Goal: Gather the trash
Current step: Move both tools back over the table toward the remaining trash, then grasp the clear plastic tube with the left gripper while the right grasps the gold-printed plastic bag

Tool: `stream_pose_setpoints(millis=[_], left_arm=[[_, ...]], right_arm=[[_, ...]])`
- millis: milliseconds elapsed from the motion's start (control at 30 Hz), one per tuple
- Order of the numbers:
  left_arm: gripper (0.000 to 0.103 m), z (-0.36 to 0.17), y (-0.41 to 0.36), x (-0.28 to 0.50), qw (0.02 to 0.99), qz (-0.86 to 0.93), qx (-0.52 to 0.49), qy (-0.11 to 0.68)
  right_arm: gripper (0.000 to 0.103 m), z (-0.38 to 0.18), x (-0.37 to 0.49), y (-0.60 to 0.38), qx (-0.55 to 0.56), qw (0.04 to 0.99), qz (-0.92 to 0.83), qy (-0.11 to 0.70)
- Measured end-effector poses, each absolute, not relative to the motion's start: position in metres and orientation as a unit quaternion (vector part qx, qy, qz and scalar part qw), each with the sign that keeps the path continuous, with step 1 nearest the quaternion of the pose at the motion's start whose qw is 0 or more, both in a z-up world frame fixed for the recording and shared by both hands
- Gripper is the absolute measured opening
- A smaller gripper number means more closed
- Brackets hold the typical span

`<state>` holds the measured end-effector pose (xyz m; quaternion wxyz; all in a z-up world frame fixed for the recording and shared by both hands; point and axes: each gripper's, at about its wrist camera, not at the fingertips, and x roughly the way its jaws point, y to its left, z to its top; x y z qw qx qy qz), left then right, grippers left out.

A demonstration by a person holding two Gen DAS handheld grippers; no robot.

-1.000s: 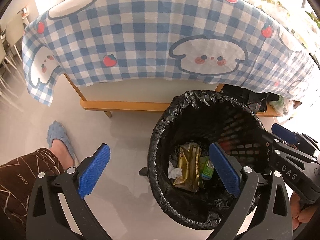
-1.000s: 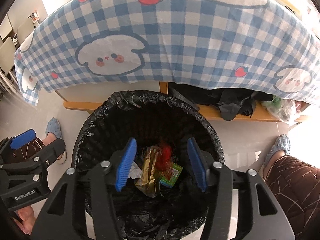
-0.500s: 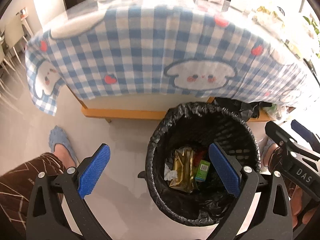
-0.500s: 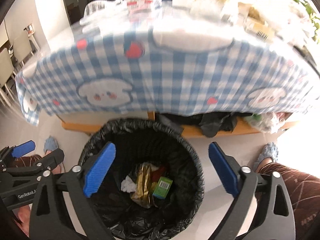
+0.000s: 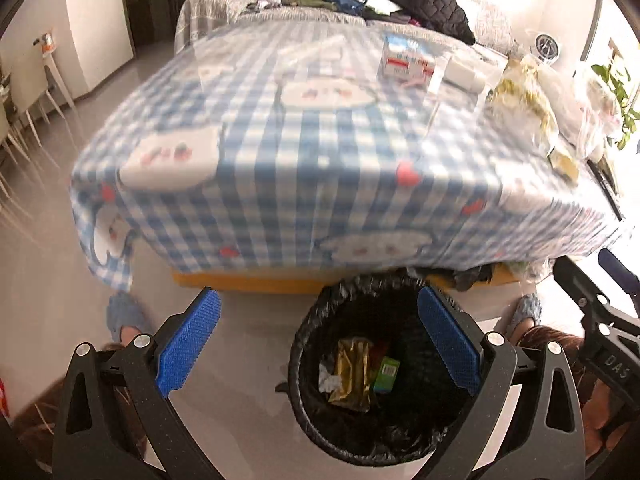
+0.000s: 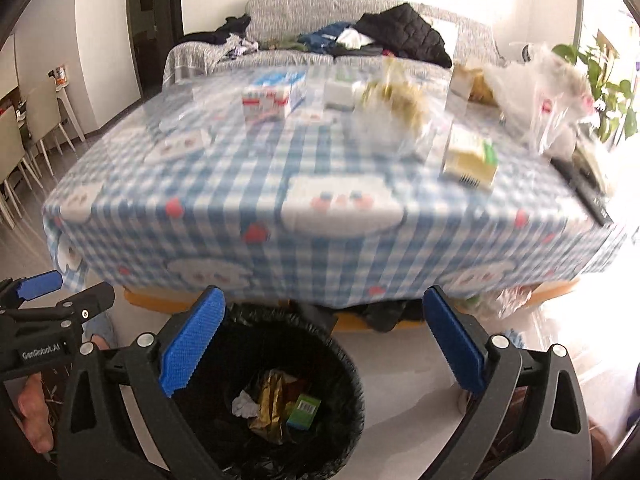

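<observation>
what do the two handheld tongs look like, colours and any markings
Both tongs, left and right, have black triangular-cutout frames with silver screws and blue textured pads. The left body reads "GenRobot.AI"; the right body shows "DAS". No cables are visible.

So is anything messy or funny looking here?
Yes. The sofa behind the table is heaped with crumpled clothes, and crinkled plastic bags and boxes crowd the table's far right. The bin looks fine, with trash inside.

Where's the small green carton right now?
The green carton lies at the bottom of the black-lined trash bin, just right of the gold foil wrapper; the left wrist view shows it too.
</observation>
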<state>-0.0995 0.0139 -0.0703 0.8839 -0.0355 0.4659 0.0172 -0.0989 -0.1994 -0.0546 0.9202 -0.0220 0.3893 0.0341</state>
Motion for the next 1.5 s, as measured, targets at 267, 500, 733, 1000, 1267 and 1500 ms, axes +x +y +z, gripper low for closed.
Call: stream_pose_setpoints(millis=[267, 500, 733, 1000, 1267, 1500], left_arm=[[0.097, -0.031, 0.015, -0.064, 0.894, 0.018, -0.029, 0.446], [0.097, -0.012, 0.017, -0.024, 0.897, 0.015, -0.023, 0.441], [0.097, -0.015, 0.03, 0.025, 0.894, 0.028, -0.021, 0.447], [0.097, -0.02, 0.037, 0.095, 0.892, 0.034, -0.014, 0.451], [0.097, -0.031, 0.046, 0.163, 0.886, 0.025, -0.032, 0.462], [0.096, -0.041, 0.04, 0.205, 0.879, 0.033, -0.014, 0.476]], right_arm=[[0.095, -0.017, -0.071, -0.214, -0.025, 0.926, 0.033, 0.376], [0.095, 0.0, -0.037, -0.226, -0.034, 0.928, 0.019, 0.371], [0.095, 0.008, 0.016, -0.239, -0.028, 0.927, 0.004, 0.373], [0.095, 0.001, 0.071, -0.24, -0.04, 0.922, 0.002, 0.385], [0.095, -0.017, 0.114, -0.246, -0.033, 0.916, 0.01, 0.4], [0.095, -0.03, 0.129, -0.253, -0.016, 0.908, 0.014, 0.419]])
